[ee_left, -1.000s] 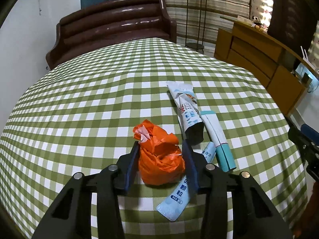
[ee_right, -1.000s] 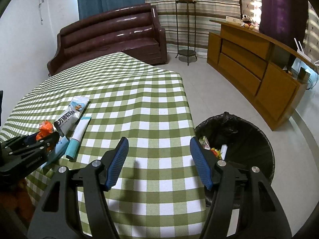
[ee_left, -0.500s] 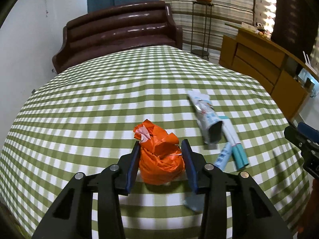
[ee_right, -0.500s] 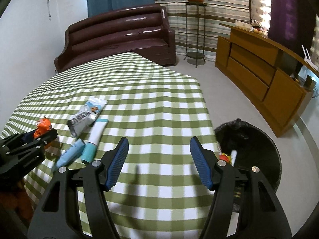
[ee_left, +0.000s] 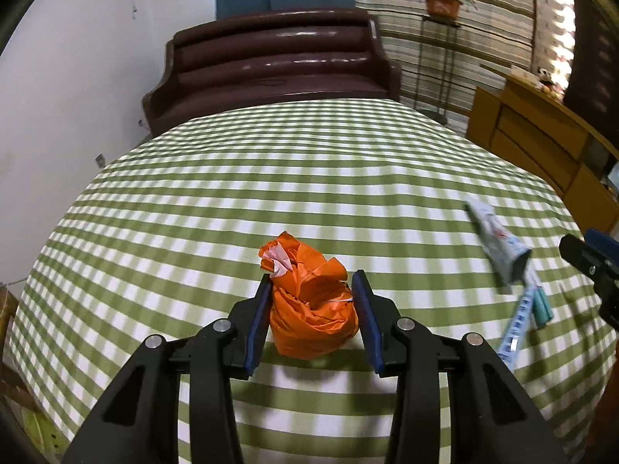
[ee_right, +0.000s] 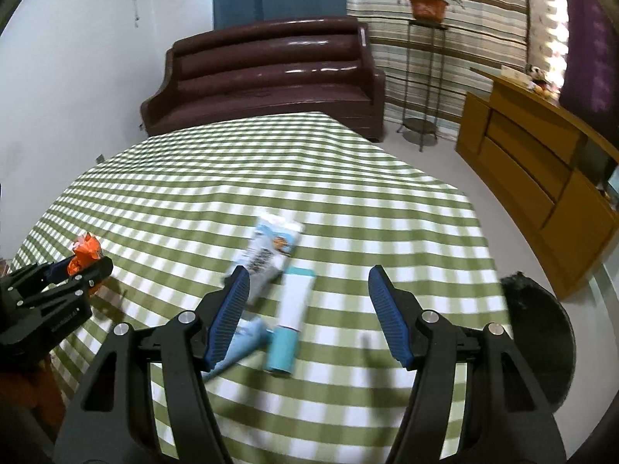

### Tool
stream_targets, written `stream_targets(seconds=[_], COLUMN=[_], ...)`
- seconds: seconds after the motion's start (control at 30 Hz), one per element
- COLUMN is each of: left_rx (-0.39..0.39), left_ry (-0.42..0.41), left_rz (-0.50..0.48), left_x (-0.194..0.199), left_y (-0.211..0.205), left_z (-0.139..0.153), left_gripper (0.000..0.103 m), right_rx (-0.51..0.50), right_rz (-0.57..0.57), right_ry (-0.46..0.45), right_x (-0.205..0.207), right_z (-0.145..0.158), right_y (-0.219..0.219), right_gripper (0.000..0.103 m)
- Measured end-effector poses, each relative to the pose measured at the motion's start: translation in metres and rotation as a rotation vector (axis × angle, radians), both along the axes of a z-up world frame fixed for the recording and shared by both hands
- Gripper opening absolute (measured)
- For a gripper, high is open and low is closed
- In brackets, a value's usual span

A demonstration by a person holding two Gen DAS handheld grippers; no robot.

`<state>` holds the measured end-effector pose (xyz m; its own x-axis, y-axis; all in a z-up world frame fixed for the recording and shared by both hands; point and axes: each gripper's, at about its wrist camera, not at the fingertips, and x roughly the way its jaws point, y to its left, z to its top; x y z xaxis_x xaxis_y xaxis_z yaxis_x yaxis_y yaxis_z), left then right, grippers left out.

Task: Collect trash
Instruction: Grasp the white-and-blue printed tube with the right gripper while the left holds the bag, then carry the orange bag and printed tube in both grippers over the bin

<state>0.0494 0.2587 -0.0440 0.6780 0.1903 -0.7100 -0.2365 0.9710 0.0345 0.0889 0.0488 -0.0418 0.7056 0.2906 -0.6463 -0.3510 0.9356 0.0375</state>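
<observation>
Left wrist view: an orange bag (ee_left: 313, 305) is clamped between the left gripper (ee_left: 313, 294) fingers above the green checked tablecloth (ee_left: 271, 193); a brown sofa (ee_left: 271, 65) is seen beyond.

Right wrist view: the right gripper (ee_right: 305, 286) fingers are spread apart over a white tube (ee_right: 288, 317); a black bin (ee_right: 537, 340) is seen outside the right finger.

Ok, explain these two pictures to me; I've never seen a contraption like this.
A person holds two hand-held grippers, each with a fisheye camera looking along its two fingers. One picture is from the left gripper, closed on an orange bag of trash. The other is from the right gripper, open and empty above the green checked tablecloth. On the cloth lie a grey snack wrapper, a white and teal tube and a blue sachet. A black-lined bin stands on the floor.
</observation>
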Motion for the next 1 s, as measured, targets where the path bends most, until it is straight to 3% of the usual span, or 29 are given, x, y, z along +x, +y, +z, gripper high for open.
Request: stream_targets(seconds=[0.43, 0.6, 0.83, 1.0], left_rx=[-0.01, -0.022, -0.031, -0.032], left_ry=[0.0, 0.004, 0.007, 0.008], left_rz=[0.082, 0.089, 0.088, 0.087], left_x=[-0.003, -0.002, 0.001, 0.002], left_y=[0.049, 0.053, 0.056, 0.057], left_z=[-0.006, -0.009, -0.011, -0.011], left_gripper=[0.041, 0.041, 0.041, 0.041], right_rx=[-0.078, -0.111, -0.126, -0.116], right_rz=[0.029, 0.026, 0.04, 0.042], right_ry=[0.054, 0.085, 0.117, 0.105], right_x=[0.019, 0.028, 0.03, 0.027], right_z=[-0.019, -0.028, -0.037, -0.035], right_y=[0.054, 0.061, 0.065, 0.062], right_gripper=[0.061, 0.051, 0.022, 0.019])
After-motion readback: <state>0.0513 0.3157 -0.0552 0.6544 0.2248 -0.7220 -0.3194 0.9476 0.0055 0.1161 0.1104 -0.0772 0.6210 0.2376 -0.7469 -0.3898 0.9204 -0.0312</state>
